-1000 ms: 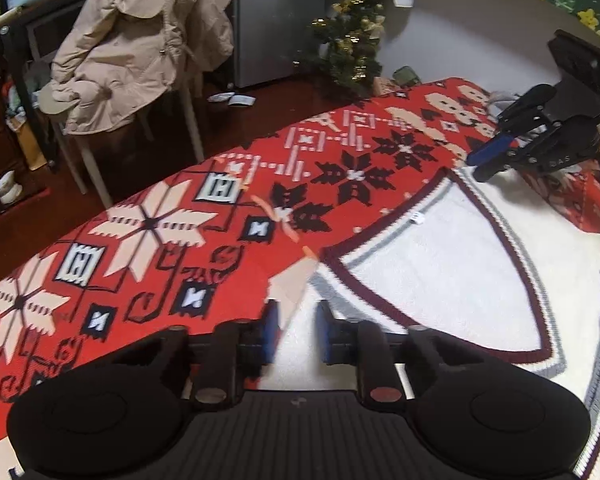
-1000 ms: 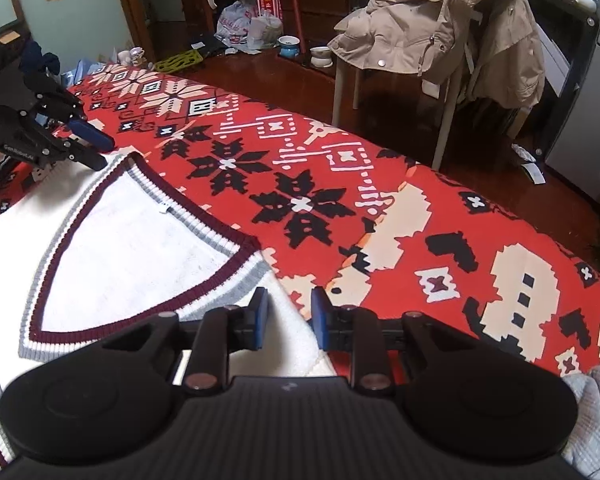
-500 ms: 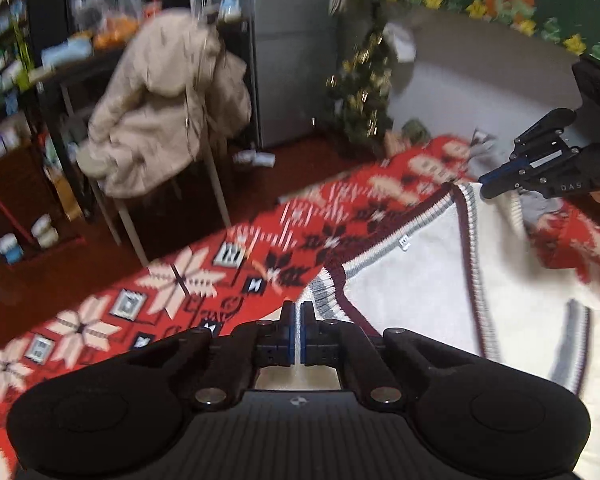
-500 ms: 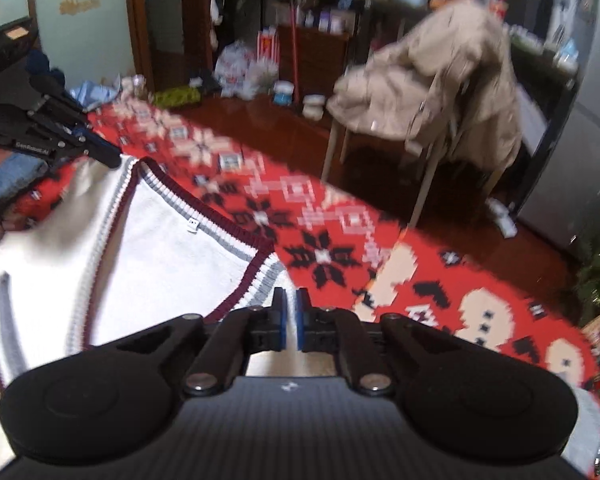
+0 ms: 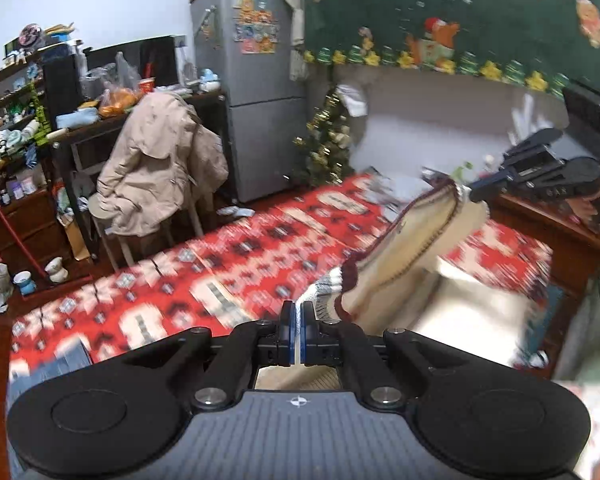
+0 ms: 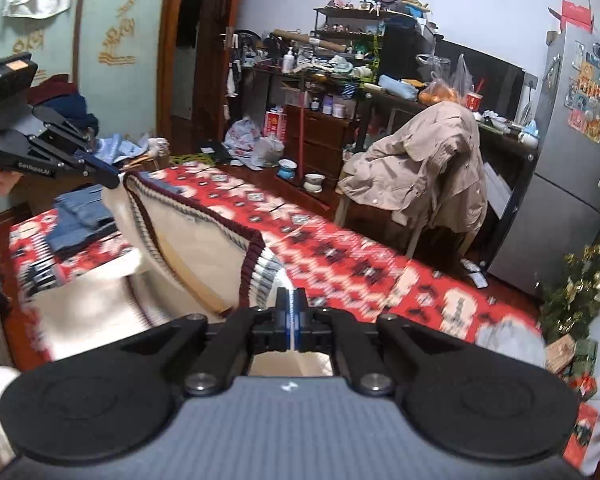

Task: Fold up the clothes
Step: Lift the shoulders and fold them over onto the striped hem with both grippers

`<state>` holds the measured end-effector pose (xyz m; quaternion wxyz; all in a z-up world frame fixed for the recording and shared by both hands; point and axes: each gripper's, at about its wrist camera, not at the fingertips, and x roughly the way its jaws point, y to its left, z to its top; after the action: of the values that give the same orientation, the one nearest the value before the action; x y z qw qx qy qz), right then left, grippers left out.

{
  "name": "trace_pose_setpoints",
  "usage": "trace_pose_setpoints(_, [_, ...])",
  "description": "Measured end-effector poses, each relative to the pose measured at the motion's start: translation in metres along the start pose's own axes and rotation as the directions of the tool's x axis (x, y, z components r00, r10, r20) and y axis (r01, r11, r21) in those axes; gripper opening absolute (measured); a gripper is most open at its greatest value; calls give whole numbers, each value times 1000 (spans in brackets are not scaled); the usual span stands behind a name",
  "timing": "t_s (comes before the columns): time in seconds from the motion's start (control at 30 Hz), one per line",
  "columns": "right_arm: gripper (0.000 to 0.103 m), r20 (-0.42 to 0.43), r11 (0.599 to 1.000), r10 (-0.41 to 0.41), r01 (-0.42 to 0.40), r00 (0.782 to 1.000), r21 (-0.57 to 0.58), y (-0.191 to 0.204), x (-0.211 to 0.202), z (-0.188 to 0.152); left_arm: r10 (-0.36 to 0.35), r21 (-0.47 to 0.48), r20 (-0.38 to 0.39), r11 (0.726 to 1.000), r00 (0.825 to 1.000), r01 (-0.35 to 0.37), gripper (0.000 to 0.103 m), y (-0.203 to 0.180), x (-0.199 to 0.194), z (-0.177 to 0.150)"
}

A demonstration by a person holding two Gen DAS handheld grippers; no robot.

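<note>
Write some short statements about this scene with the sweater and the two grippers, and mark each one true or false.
1. Both grippers, the left gripper and the right gripper, are shut on the sweater. True.
2. The sweater lies flat on the red blanket. False: its neck end is lifted off it.
3. A beige coat hangs over a chair. True.
4. The fridge door stands open. False: it is closed.

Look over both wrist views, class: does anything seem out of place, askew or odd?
Only the sweater looks askew: both grippers, left and right, pinch its shoulders, so it hangs slack and crumpled above the red patterned blanket. That suits folding. Nothing looks spilled or damaged.
</note>
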<state>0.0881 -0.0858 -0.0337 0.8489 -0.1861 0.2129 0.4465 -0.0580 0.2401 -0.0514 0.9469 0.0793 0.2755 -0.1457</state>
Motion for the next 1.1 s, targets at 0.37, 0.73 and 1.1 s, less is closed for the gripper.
trace_pose_setpoints(0.37, [2, -177, 996, 67, -55, 982, 70, 91, -27, -141, -50, -24, -251, 999, 967, 45, 6, -66, 14, -117])
trace_pose_setpoints(0.73, [8, -126, 962, 130, -94, 984, 256, 67, -38, -151, 9, -268, -155, 962, 988, -51, 10, -14, -5, -103])
trace_pose_setpoints(1.1, [30, -105, 854, -38, 87, 994, 513, -28, 0, -134, 51, -577, -165, 805, 985, -138, 33, 59, 34, -97])
